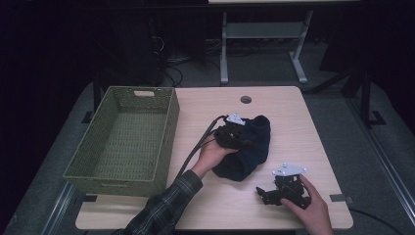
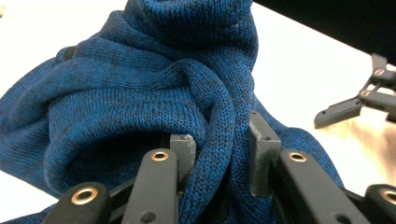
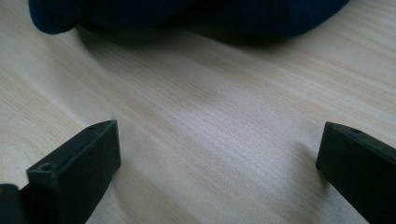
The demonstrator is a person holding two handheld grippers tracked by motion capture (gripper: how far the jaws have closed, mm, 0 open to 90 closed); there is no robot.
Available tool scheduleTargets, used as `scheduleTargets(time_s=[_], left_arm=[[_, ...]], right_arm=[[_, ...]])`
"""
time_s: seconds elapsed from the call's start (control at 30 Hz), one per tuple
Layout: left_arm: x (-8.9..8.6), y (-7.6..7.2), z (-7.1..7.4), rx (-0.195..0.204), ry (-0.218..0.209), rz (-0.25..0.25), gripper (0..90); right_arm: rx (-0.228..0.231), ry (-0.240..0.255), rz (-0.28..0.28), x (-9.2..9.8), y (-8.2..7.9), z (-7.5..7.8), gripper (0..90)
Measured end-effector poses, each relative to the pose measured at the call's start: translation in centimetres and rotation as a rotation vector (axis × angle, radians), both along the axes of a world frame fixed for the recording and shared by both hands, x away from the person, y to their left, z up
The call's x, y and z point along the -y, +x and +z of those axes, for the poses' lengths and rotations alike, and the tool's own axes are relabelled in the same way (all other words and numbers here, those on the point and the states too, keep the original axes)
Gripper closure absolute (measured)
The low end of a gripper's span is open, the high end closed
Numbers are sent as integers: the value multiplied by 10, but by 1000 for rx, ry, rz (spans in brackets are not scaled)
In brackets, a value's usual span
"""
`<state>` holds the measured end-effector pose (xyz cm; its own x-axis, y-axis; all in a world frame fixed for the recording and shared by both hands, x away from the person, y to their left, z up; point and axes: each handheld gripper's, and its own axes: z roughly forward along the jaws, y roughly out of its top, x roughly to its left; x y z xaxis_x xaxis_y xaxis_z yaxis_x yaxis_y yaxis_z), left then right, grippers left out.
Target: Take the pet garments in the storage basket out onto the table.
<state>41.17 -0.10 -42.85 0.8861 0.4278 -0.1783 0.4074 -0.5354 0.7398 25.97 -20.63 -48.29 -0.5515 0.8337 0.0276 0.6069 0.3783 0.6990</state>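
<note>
A dark blue knitted garment [image 1: 254, 149] lies bunched on the light wooden table [image 1: 288, 112], right of centre. My left gripper [image 1: 242, 142] is down on the garment's left part. In the left gripper view, my left gripper [image 2: 220, 133] is shut on a thick rolled fold of the knit [image 2: 140, 93], and the fold fills the gap between its jaws. My right gripper [image 1: 262, 192] rests low on the table in front of the garment and points left. In the right gripper view, my right gripper [image 3: 219, 133] is open over bare wood, with the garment's edge [image 3: 187, 14] beyond it.
A green woven basket [image 1: 169, 127] with nothing in it stands on the left side of the table. A round cable hole [image 1: 245, 99] sits near the far edge. Desk legs and cables show on the dark floor behind.
</note>
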Motion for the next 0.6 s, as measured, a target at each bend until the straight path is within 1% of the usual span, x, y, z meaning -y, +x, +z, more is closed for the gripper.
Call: scheduleTargets(time_s=[0.07,0.1,0.13,0.17,0.23,0.27,0.43,0.5,0.53,0.6], left_arm=[[3,0,-6,-1,22,-16,668],[4,-1,-8,-4,29,-13,646],[5,-1,-10,5,39,-16,618],[5,-1,-10,8,39,-15,581],[4,-1,-9,7,38,-15,507],[3,-1,-8,14,30,-10,474],[-3,-2,0,45,41,-2,339],[-6,-2,3,39,37,-6,302],[-8,-2,5,31,25,-3,285],[-12,-2,8,34,24,-2,251]], right_arm=[[-1,1,0,0,0,0,0],[-1,1,0,0,0,0,0],[0,-1,1,0,0,0,0],[-1,1,0,0,0,0,0],[-1,1,1,0,0,0,0],[-1,1,2,0,0,0,0],[-2,3,1,0,0,0,0],[-3,2,1,0,0,0,0],[-3,2,2,0,0,0,0],[-3,4,1,0,0,0,0]])
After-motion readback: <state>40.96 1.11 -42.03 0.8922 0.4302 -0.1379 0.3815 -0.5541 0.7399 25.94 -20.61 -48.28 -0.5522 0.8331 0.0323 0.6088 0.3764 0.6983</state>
